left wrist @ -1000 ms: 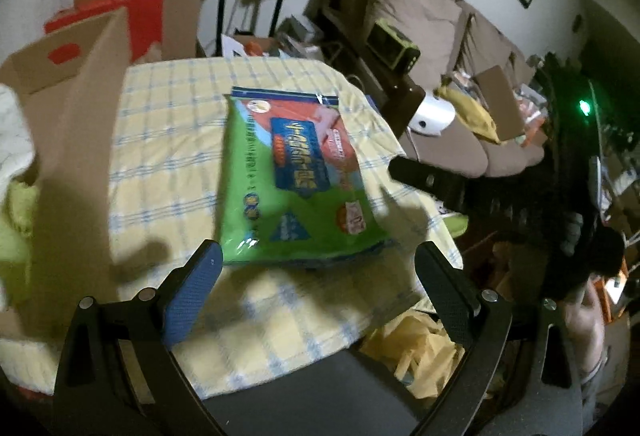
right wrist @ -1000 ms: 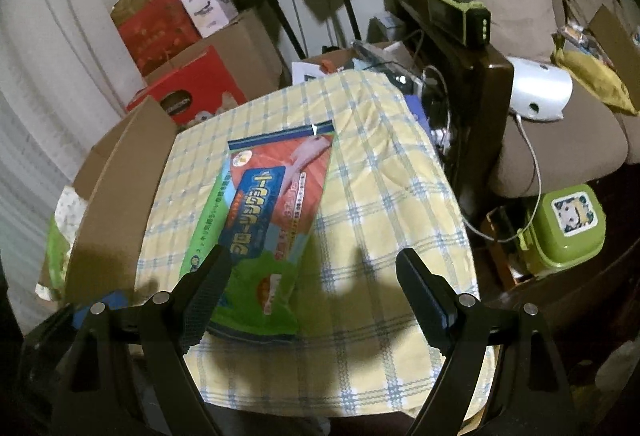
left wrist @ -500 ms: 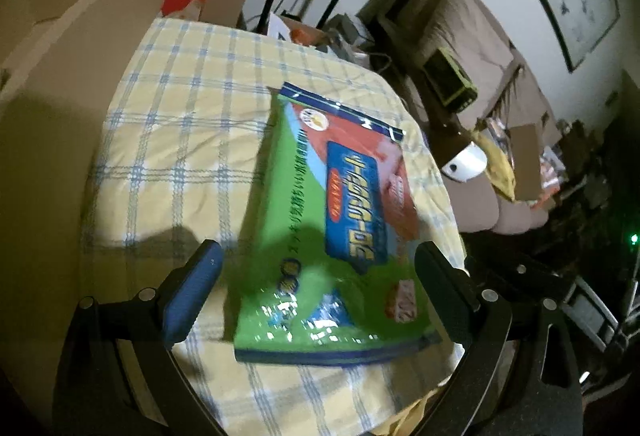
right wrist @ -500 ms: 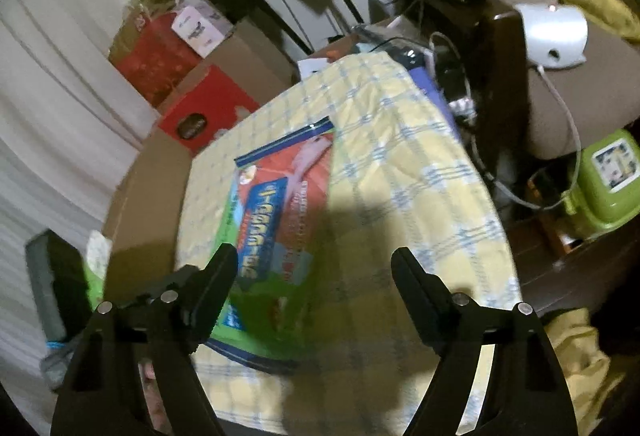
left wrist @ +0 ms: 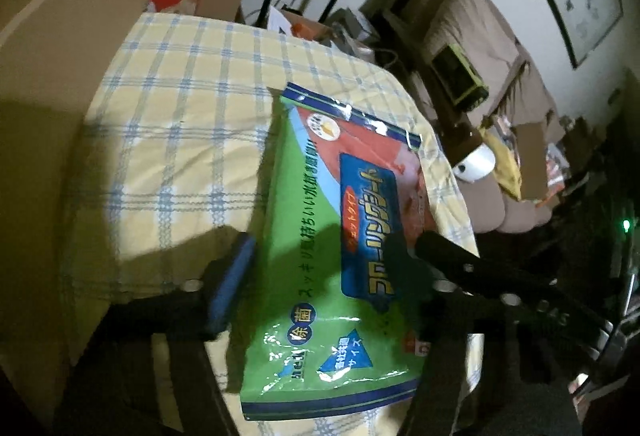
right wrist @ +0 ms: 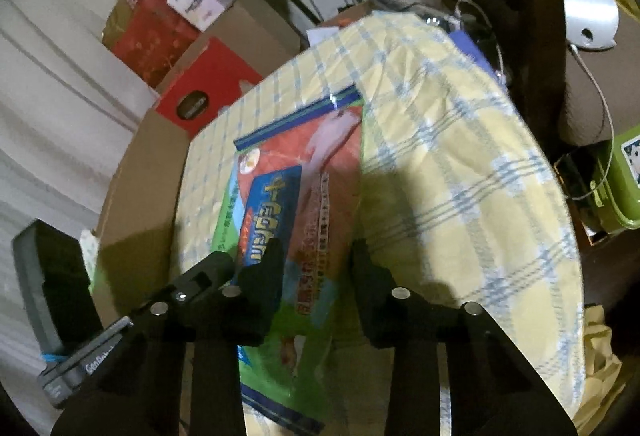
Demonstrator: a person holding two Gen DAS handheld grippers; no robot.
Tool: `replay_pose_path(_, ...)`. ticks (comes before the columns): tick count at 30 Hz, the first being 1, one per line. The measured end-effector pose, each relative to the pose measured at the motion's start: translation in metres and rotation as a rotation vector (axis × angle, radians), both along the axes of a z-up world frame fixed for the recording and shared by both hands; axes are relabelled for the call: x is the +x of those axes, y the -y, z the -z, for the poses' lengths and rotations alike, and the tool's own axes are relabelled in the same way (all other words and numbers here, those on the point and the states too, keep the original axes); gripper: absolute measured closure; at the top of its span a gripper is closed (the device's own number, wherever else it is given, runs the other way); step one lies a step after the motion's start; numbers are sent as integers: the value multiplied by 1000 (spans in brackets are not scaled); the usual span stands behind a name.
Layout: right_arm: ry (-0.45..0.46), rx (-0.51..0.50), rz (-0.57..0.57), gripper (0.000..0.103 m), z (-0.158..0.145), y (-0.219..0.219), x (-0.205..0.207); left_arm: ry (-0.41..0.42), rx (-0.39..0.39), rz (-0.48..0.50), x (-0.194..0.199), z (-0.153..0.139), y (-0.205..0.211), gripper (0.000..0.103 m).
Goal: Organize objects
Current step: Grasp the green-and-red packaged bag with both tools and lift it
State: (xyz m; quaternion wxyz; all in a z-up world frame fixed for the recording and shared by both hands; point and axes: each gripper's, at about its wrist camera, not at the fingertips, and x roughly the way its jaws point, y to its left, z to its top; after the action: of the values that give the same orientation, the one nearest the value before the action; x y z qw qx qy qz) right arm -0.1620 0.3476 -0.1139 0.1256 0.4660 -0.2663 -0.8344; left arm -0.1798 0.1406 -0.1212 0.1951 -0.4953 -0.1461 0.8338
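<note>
Yellow checked cloth covers the table, and the pack lies flat on it. I will place everything from that pack.

Left wrist view: my left gripper sits low over the near half of the pack. One blue finger is just beside the pack's left edge. The other finger is dark and sits at the pack's right edge, but I cannot tell if it touches. The jaws are spread wide, one on each side of the pack, and they squeeze nothing. A tall cardboard box stands left of the pack. A sofa is far behind the pack, to the right.

Right wrist view: my right gripper comes at the pack from its near right corner. Its jaws are apart too, and part of the pack shows between them. I cannot tell if the fingers touch it. The cardboard box is left of the pack, and a red box is behind that. A green tub sits low, far right of the pack.

I think I am at the grab step. Next I should close on the pack's sides, softly, because it looks squashy and slippery. Then I would lift it, perhaps toward the cardboard box.
</note>
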Motion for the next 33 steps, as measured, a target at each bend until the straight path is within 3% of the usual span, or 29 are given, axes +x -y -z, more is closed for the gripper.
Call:
replay_pose_path(7,-31,97,-43,69,-3,15,2,-38,-66,8,8,-3,-8,63)
replay_pose_path(15,-74,158,-49,69,-16,16,14,-2,-28,47,17,-10,-10,66)
replay_pose_path(33,-213,168,-44,69,-84,22,43,-143,55,51,47,-86,2,68)
